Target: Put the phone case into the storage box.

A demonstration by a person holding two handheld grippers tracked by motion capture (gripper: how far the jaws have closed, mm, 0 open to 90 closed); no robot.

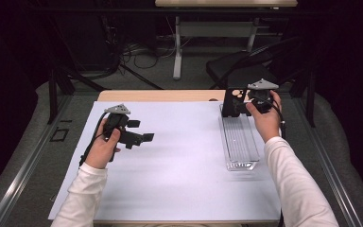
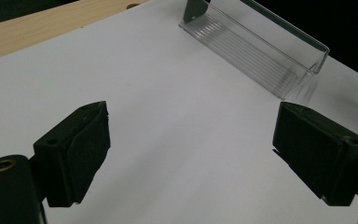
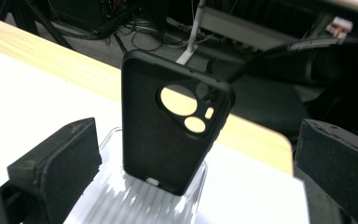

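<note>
Phone case — black, matte, soft-looking shell with a raised rim. Camera cutout shows as two round openings plus a small slot beside them; the wood table edge shows through them. Small notch at the bottom edge. It stands upright, bottom end down, in the far end of the clear tray, leaning slightly back. In the high view the case sits right of centre, upper half of frame, at the tray's far end.

Tray: clear plastic, long and narrow, ribbed floor, low walls. It lies on the white sheet along its right side. In the left gripper view the tray runs diagonally across the upper right.

Right gripper: jaws wide, one at lower left and one at lower right of its own view, case between them and farther off — no contact. In the high view the right gripper is just right of the case, hand wrapped around it.

Left gripper: jaws wide apart over bare white sheet, gripping nothing. In the high view the left gripper is centre left of frame, well apart from tray and case.
</note>
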